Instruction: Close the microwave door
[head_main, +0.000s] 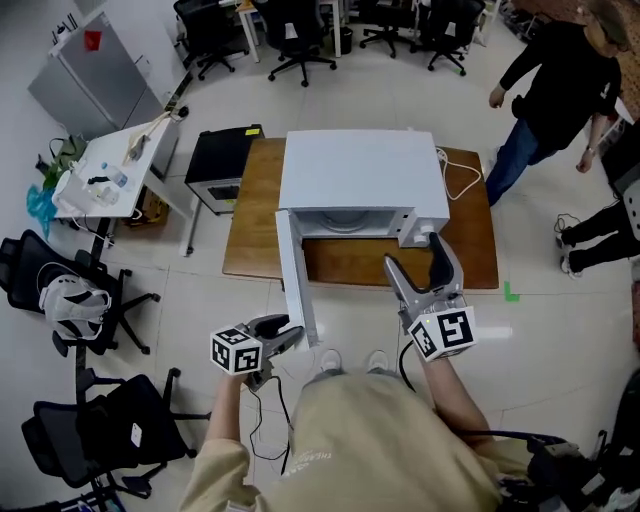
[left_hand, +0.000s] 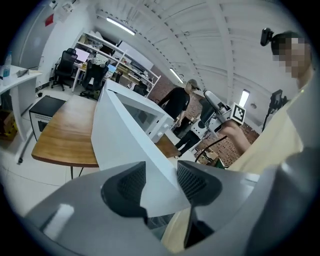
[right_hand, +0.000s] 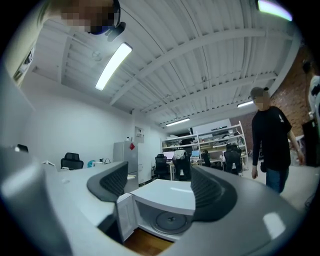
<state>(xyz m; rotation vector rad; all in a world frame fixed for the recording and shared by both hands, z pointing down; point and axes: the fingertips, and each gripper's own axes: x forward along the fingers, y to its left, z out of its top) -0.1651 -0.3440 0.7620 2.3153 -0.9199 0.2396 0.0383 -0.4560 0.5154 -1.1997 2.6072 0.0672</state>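
Microwave (head_main: 360, 180) sits on the wooden table (head_main: 260, 240) at my twelve o'clock, its door (head_main: 295, 275) swung wide and pointing toward six. My left gripper (head_main: 283, 337), at seven o'clock, is clamped on the door's free edge, a pad against each face. My right gripper (head_main: 412, 252), at five o'clock, stands spread with nothing between its jaws; the only marking I can read is its cube's square black marker (head_main: 445, 332).

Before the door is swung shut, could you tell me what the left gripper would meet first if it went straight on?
The open microwave door: its free edge already sits between the left gripper's jaws, so going on would likely just seat it deeper.
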